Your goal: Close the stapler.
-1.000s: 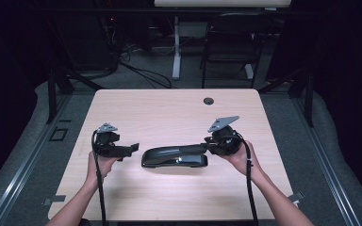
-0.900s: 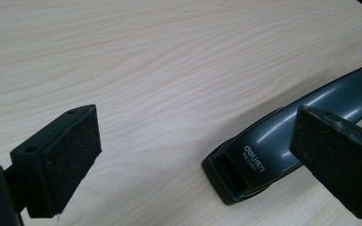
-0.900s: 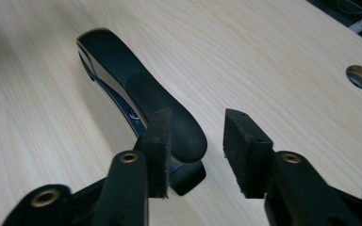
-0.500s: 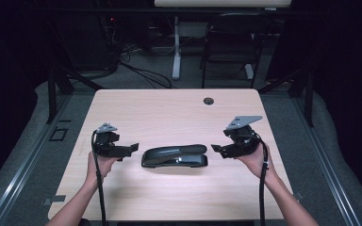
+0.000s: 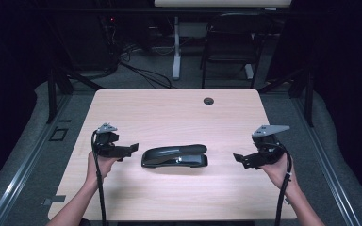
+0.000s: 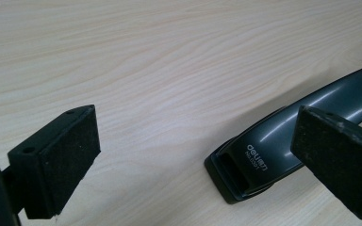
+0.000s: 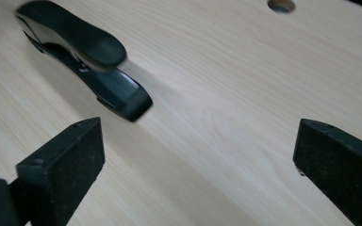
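The right claw (image 5: 238, 158), a black two-jaw tool held in a person's right hand (image 5: 277, 169), stands with its jaws wide apart and nothing between them; they have just been opening. It hovers over the right part of the light wood-grain tabletop (image 5: 169, 113), jaws aimed left at the long, dark grey glossy stapler (image 5: 174, 156), and well apart from it. In the right gripper view the stapler (image 7: 85, 56) lies up and to the left of the two black pads, clear of both.

The left claw (image 5: 133, 149), gripped in the left hand (image 5: 102, 164), also has its jaws spread with no object clamped. It points right, just beside the stapler's left end. In the left gripper view that blunt end (image 6: 245, 165), stamped with pale lettering, sits on the wood beyond the pads, partly behind the right-hand pad.

The stapler rests flat near the middle of the tabletop, between the two claws, closer to the person's edge. Its long axis runs left to right across the tabletop, roughly in line with both claws. A small round dark grommet hole (image 5: 209, 100) sits near the far edge.
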The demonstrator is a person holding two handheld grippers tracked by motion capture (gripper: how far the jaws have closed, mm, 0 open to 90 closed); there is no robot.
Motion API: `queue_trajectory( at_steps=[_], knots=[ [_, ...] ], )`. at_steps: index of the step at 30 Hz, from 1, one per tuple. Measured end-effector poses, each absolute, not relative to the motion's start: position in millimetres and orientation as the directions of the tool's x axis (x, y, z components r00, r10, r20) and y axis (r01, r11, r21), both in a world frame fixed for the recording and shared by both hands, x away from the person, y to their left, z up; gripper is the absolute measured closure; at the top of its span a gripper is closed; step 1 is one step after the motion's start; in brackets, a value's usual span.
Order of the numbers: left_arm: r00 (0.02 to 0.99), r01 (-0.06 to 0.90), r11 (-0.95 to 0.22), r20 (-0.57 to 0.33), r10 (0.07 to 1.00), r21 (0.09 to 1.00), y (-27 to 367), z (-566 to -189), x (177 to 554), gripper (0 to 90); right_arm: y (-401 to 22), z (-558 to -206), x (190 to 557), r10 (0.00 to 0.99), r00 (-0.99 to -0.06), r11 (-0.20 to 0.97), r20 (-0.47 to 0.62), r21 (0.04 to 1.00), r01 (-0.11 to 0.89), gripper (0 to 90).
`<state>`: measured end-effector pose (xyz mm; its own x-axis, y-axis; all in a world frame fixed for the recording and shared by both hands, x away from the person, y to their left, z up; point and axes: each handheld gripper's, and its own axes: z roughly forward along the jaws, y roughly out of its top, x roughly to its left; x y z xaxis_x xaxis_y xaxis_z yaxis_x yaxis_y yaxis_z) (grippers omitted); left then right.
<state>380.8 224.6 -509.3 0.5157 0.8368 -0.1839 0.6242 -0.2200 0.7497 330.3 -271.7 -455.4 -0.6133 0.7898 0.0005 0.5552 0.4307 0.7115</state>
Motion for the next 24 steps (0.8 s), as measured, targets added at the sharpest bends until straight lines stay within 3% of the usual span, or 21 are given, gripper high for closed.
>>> queue_trajectory(
  at_steps=[9, 13, 24],
  knots=[
    [0.515, 0.622, -0.231, -0.168, 0.841, 0.748, 225, -509, 381, 1.6, -309, -489, 319, 0.851, -0.525, 0.402, 0.001, 0.642, 0.653, 0.0],
    [0.507, 0.618, -0.229, -0.158, 0.848, 0.752, 226, -509, 381, 1.4, -316, -511, 321, 0.859, -0.510, 0.447, -0.048, 0.558, 0.699, 0.0],
    [0.505, 0.587, -0.195, -0.167, 0.847, 0.785, 231, -511, 383, 0.1, -311, -539, 336, 0.824, -0.560, 0.546, -0.083, 0.381, 0.746, 0.0]
  ],
)
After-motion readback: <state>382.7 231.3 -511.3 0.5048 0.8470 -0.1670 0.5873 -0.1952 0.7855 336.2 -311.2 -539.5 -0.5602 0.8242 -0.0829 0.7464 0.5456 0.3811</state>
